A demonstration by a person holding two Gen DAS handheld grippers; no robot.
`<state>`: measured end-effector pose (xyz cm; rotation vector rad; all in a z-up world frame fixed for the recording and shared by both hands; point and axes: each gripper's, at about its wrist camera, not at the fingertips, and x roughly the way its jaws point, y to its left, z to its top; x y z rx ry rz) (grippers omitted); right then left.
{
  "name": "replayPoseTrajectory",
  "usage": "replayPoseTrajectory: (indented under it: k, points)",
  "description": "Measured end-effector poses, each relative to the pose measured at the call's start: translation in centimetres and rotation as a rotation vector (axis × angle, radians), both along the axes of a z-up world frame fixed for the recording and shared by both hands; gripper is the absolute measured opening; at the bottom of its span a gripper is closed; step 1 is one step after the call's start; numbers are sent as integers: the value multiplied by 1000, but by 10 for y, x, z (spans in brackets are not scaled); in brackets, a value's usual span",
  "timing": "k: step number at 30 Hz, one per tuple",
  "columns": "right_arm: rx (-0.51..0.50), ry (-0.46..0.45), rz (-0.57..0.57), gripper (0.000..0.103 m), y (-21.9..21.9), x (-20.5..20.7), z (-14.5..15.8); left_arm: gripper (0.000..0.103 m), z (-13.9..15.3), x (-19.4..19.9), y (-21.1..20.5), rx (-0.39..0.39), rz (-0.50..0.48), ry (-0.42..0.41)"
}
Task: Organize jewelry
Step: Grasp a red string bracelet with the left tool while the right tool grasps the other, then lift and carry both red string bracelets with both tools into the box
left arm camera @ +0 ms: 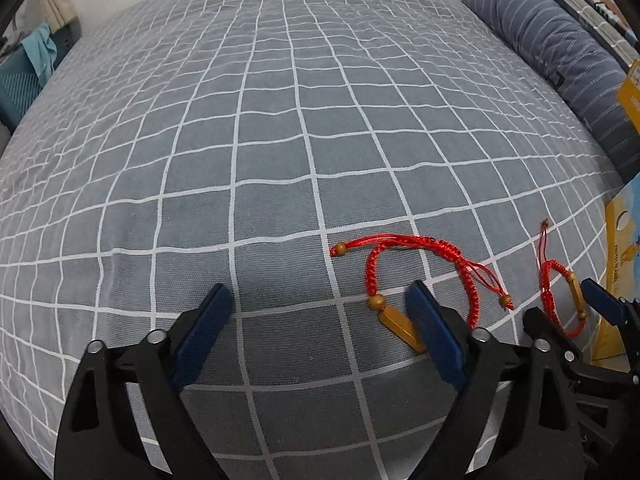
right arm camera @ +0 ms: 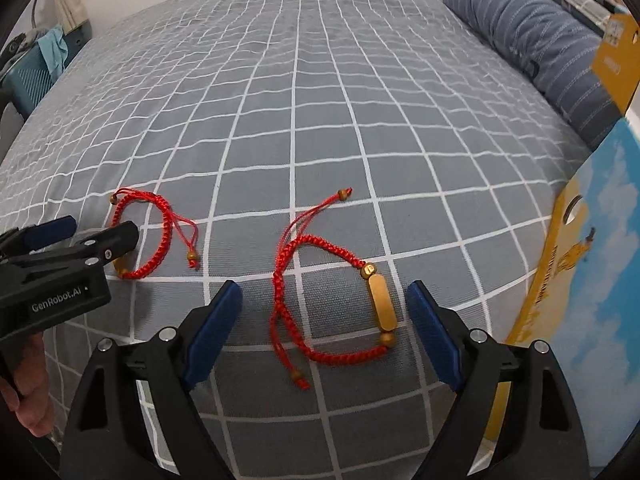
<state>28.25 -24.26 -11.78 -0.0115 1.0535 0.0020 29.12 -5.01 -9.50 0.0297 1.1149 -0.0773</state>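
Observation:
Two red braided cord bracelets with gold bar charms lie on a grey checked bedsheet (left arm camera: 280,140). The first bracelet (left arm camera: 472,284) lies just right of my left gripper's right finger, which hides part of its gold bar; it also shows in the right wrist view (right arm camera: 164,236). The second bracelet (right arm camera: 320,356) lies between my right gripper's fingers, gold bar near the right finger; it also shows in the left wrist view (left arm camera: 552,300). My left gripper (left arm camera: 320,300) is open and empty. My right gripper (right arm camera: 324,296) is open and empty. Each gripper shows in the other's view, the left (right arm camera: 80,236), the right (left arm camera: 568,304).
A blue striped pillow (left arm camera: 560,40) lies along the bed's right side. A yellow and blue cardboard box (right arm camera: 580,300) stands at the right edge, close to my right gripper. A teal basket with a cloth (left arm camera: 24,76) sits off the bed at far left.

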Motion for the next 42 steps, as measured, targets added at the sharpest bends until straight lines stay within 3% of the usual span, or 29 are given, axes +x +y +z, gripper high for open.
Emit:
replayPoseTrajectory:
  k: [3,8,13,16,19,21,31,42]
  points:
    - [11,14,-3,80,-1,2,-1,72,0,1,-4,6,-4,-1]
    - [34,26,-6,70,-3,2,-1,52,2,2,-7,17,1,-1]
    - [24,19,1,46,-1,1,0,22,4,3,-8,23,-11,-2]
    - [8,7,22,33,4,-1,0,12,4,4,-3,31,-6,-10]
    - [3,4,27,17,6,-2,2,8,5,5,2,22,-3,-16]
    - [6,7,25,13,6,-3,4,8,8,4,3,17,-1,-22]
    - [41,9,16,12,-1,-8,12,7,33,-3,3,-4,-13,-68]
    - [58,-49,19,12,-2,-22,38,8,63,-18,-2,-25,-33,-110]
